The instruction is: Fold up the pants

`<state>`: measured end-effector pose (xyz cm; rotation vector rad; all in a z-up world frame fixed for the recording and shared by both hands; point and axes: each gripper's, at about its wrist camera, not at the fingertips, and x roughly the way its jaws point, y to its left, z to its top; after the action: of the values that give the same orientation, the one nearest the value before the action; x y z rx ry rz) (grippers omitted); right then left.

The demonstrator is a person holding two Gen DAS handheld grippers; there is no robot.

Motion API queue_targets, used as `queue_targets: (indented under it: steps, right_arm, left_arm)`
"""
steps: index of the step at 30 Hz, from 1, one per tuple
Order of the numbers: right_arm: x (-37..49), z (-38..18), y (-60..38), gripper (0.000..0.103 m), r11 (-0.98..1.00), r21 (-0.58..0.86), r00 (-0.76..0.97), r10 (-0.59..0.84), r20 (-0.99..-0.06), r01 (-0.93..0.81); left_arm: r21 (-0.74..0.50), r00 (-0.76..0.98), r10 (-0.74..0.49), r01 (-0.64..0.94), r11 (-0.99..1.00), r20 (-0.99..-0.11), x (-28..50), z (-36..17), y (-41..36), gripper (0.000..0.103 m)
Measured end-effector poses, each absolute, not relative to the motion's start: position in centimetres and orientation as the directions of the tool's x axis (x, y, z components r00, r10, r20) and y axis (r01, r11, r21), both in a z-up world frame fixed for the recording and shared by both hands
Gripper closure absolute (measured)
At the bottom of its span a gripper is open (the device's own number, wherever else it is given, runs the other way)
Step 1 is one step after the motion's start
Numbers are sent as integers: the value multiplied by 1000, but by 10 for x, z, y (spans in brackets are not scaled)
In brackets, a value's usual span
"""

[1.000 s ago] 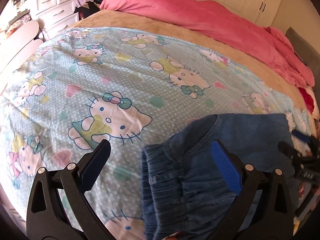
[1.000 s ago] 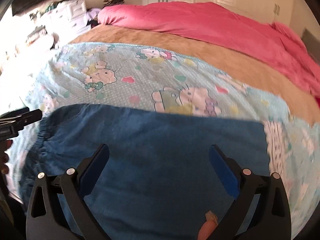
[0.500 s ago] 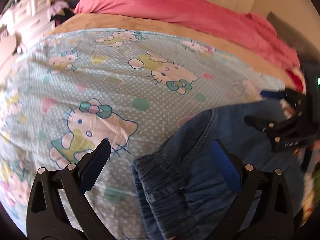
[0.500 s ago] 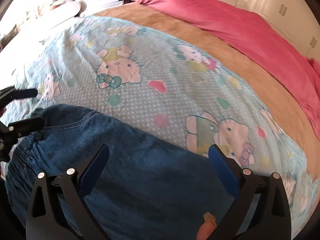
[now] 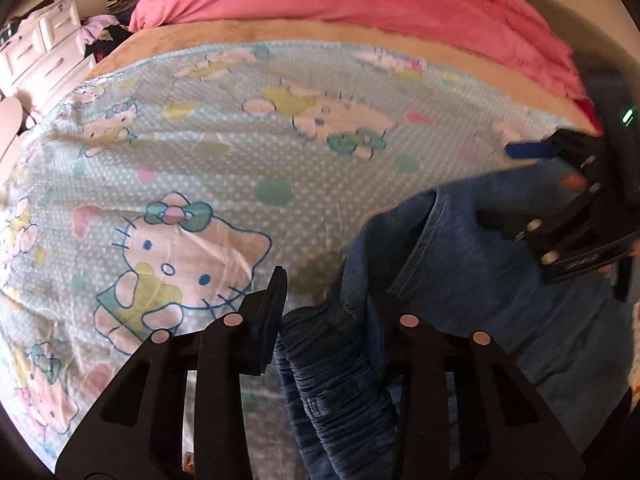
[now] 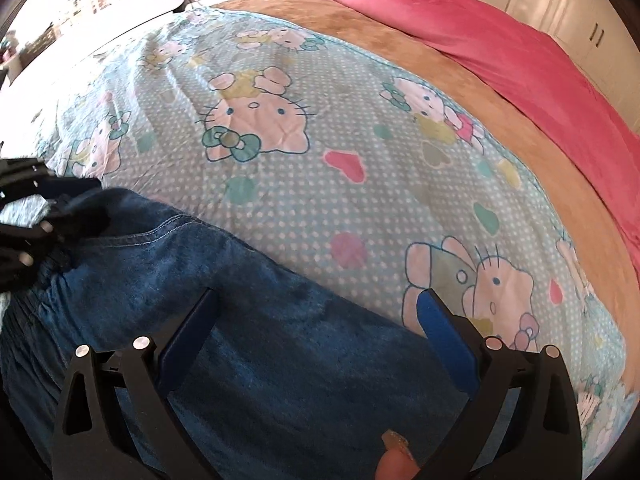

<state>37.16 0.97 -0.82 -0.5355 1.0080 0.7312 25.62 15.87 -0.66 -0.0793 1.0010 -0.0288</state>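
Note:
Blue denim pants (image 5: 472, 272) lie on the Hello Kitty sheet (image 5: 224, 168) at the near edge of the bed. My left gripper (image 5: 328, 320) is shut on the gathered elastic waistband (image 5: 332, 376), which bunches up between its fingers. My right gripper (image 6: 316, 320) is open, its blue pads hovering just over the flat denim of the pants (image 6: 280, 360). The right gripper also shows in the left wrist view (image 5: 560, 200), and the left gripper shows at the left edge of the right wrist view (image 6: 24, 216).
A tan blanket (image 6: 500, 112) and a pink duvet (image 5: 360, 4) cover the far side of the bed. White drawers (image 5: 36, 52) stand at the far left, white wardrobes (image 6: 560, 4) behind the bed.
My left gripper has closed on the waistband, which has bunched and lifted. My right gripper has moved left over the pants, closer to the left one.

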Motion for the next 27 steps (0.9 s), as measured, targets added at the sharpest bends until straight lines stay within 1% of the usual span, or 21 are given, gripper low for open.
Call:
queue_targets:
  steps: [3, 6, 8, 9, 11, 12, 13, 14, 16, 17, 23, 27]
  right_arm:
    - [369, -6, 12, 5, 629, -75, 344, 319, -883, -774]
    - [360, -5, 18, 9, 585, -85, 351, 358, -865, -806]
    - [355, -8, 23, 37, 557, -65, 320, 373, -871, -828]
    - [353, -9, 25, 41, 547, -58, 308, 377, -873, -835]
    - [345, -11, 29, 66, 522, -48, 289, 391, -874, -852]
    - [341, -10, 30, 71, 521, -44, 288, 399, -870, -853]
    - [338, -8, 29, 80, 525, -39, 292, 408, -865, -850]
    - [336, -6, 28, 85, 533, -36, 298, 416, -859, -845]
    - [333, 0, 20, 91, 558, -17, 313, 440, -842, -830]
    - [330, 4, 14, 92, 573, 1, 323, 462, -826, -820]
    - [312, 34, -15, 93, 625, 58, 379, 542, -750, -779]
    - [295, 47, -31, 93, 640, 87, 388, 563, -730, -764]
  left_arm:
    - [-123, 576, -94, -12, 992, -812, 247, 10, 164, 76]
    - [-110, 605, -92, 8, 994, -791, 237, 23, 160, 76]
    - [-91, 615, -87, 25, 996, -784, 234, 28, 156, 76]
    - [-78, 615, -79, 29, 997, -785, 233, 28, 153, 76]
    - [-48, 609, -59, 33, 998, -791, 233, 25, 149, 76]
    - [-29, 605, -43, 33, 999, -795, 235, 23, 148, 76]
    - [-18, 603, -34, 32, 999, -797, 235, 22, 149, 76]
    - [-24, 601, -36, 28, 999, -798, 234, 21, 151, 76]
    - [-49, 604, -51, 20, 999, -795, 233, 22, 154, 76]
    - [-52, 606, -53, 20, 998, -794, 232, 23, 155, 76]
    - [-46, 629, -58, 35, 998, -775, 221, 32, 146, 76]
    - [-41, 645, -63, 50, 998, -761, 209, 40, 138, 75]
